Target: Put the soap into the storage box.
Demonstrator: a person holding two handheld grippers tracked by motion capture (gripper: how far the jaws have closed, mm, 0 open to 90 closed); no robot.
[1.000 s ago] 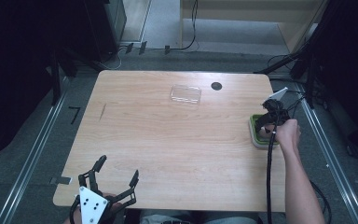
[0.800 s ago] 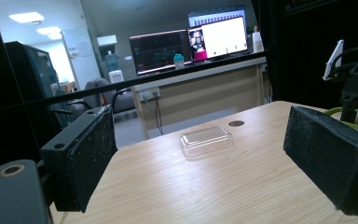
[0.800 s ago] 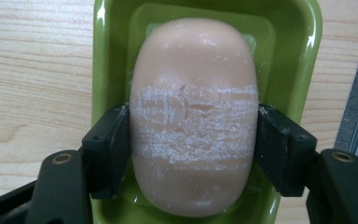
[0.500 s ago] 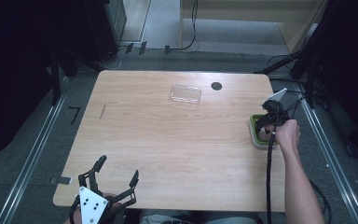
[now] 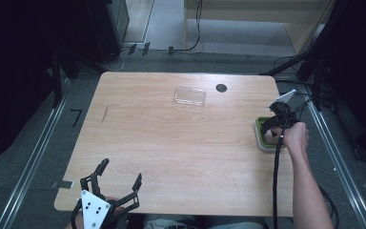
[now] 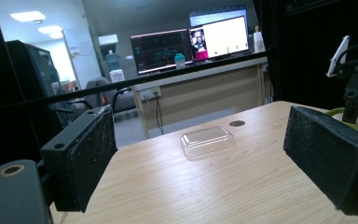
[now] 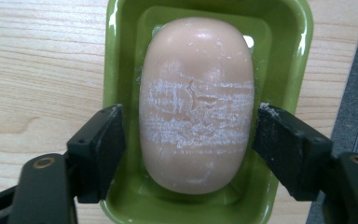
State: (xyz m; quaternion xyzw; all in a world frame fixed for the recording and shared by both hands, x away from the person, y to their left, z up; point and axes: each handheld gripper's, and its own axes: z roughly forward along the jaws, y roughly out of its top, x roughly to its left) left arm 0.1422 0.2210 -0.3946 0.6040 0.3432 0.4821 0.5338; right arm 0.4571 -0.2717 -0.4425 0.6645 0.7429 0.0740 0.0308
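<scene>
While the right gripper (image 7: 189, 140) hangs straight over the green soap dish (image 7: 121, 56) at the table's right edge, the peach soap bar (image 7: 196, 102) sits between its 2 jaws, 1 pad on each long side. The bar's long axis runs away from the camera along the dish, so the jaws cross its short width. These jaws have just been opening; a sliver of gap shows at the left pad, the right pad sits at the soap's edge, and I read no squeeze, so the bar lies loose in the dish. The right hand (image 5: 296, 137) is the nearer by far. The left gripper (image 5: 116, 188) rests at the near left corner, well apart from the dish, jaws spread wide and holding nothing. A clear plastic lid (image 5: 189, 96) lies flat toward the far middle, near a dark round grommet (image 5: 221, 88). The table (image 5: 171, 143) is pale wood grain, bare otherwise. Beyond it are a dim room, desks, lit monitors (image 6: 191, 44), and floor cables.
</scene>
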